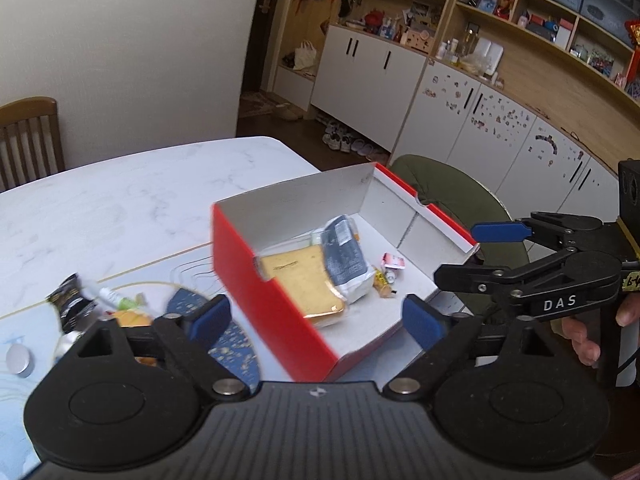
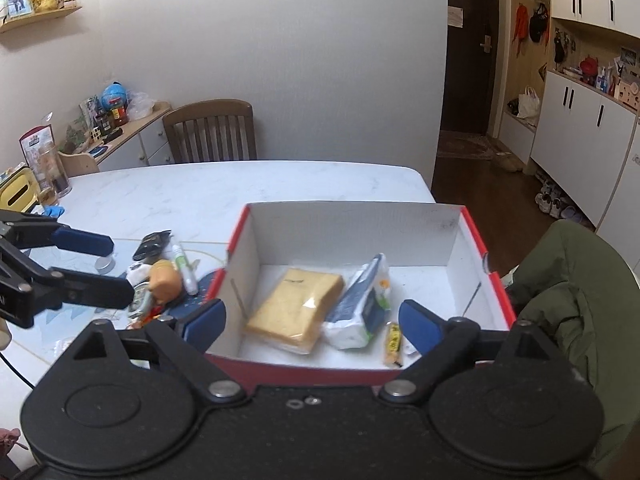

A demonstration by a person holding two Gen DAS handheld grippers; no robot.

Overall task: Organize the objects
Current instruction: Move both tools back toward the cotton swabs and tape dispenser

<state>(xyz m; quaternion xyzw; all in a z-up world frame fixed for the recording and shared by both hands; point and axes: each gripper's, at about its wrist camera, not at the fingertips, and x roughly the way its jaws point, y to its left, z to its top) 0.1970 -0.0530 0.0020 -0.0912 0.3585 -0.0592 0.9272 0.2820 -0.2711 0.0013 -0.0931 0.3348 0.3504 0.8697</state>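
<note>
Your left gripper [image 1: 318, 320] and right gripper [image 2: 312, 320] both hover spread wide and empty over the near edge of the red box [image 2: 476, 236], which holds bread [image 2: 296, 304], a pack [image 2: 360, 308] and a sachet [image 2: 393, 342]; loose items [image 2: 160, 276] lie left of it.

even, soft indoor light with faint shadows; strong fisheye bending at edges, dark corners, motion blur on the red box [image 1: 276, 304].
</note>
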